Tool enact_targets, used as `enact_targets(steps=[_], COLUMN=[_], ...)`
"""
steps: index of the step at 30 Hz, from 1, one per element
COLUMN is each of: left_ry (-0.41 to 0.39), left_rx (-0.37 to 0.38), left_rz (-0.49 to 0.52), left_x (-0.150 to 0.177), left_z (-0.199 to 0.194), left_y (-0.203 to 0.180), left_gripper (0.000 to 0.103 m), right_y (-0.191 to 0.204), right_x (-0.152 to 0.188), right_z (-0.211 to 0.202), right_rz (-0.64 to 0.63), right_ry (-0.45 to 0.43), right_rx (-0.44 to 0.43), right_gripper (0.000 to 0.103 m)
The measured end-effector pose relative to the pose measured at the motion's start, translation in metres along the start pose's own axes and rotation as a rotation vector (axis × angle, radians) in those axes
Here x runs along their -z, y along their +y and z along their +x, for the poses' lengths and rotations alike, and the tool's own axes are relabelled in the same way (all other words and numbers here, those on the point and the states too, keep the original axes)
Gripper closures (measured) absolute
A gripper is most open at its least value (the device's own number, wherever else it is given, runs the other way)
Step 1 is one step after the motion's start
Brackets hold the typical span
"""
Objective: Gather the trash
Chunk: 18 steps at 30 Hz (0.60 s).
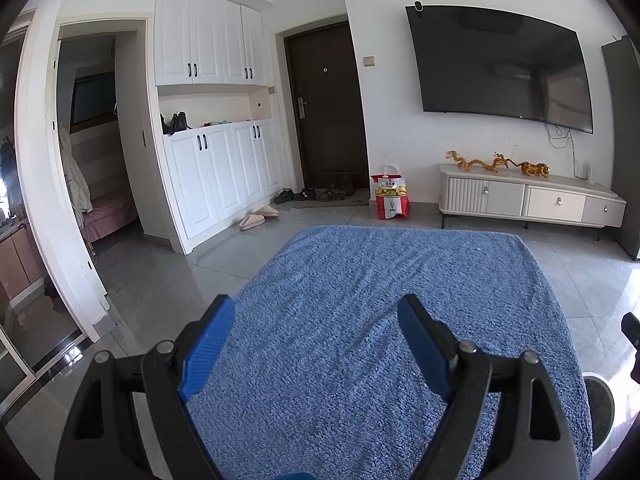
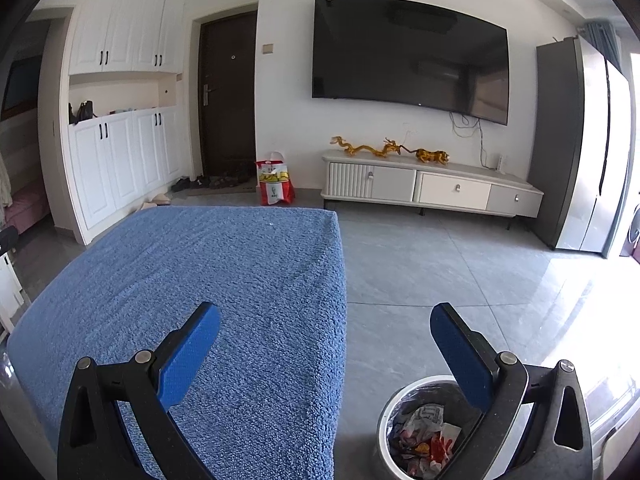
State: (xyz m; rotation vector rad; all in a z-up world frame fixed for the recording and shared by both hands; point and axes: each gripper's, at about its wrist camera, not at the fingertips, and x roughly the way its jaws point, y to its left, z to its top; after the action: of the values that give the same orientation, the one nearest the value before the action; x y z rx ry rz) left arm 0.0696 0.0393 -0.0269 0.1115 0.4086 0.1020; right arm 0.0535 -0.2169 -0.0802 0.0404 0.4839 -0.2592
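Blue terry cloth (image 2: 224, 280) is lying bare while both grippers, left gripper (image 1: 316, 344) and right gripper (image 2: 326, 354), are hovering spread and empty. Crumpled wrappers (image 2: 424, 436) are sitting in the steel bin (image 2: 386, 452) (probably everything collected). The right finger is hanging over the rim, risking a knock that tips it.

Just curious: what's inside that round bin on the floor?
The round metal bin, lined with a dark bag, holds crumpled white, red and orange wrappers. The right gripper covers part; deeper contents are hidden.

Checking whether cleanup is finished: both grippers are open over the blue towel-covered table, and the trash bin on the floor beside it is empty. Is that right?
Not quite. The trash bin is not empty: the right wrist view shows crumpled wrappers and paper inside it. The rest holds: the left gripper and right gripper are both open, and the bin stands on the floor beside the blue towel-covered table.
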Motion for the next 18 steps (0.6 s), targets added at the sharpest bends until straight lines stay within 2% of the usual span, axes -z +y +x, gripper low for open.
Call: enact_targets(steps=[18], left_ry=[-0.019], left_rx=[0.017], left_rz=[-0.010], left_x=[0.002], left_z=[-0.013], left_y=[0.001], left_gripper=[0.020], right_y=[0.000], right_x=[-0.004], right_z=[-0.015], right_rz=[0.000], right_ry=[-0.032], right_rx=[0.012], right_gripper=[0.000])
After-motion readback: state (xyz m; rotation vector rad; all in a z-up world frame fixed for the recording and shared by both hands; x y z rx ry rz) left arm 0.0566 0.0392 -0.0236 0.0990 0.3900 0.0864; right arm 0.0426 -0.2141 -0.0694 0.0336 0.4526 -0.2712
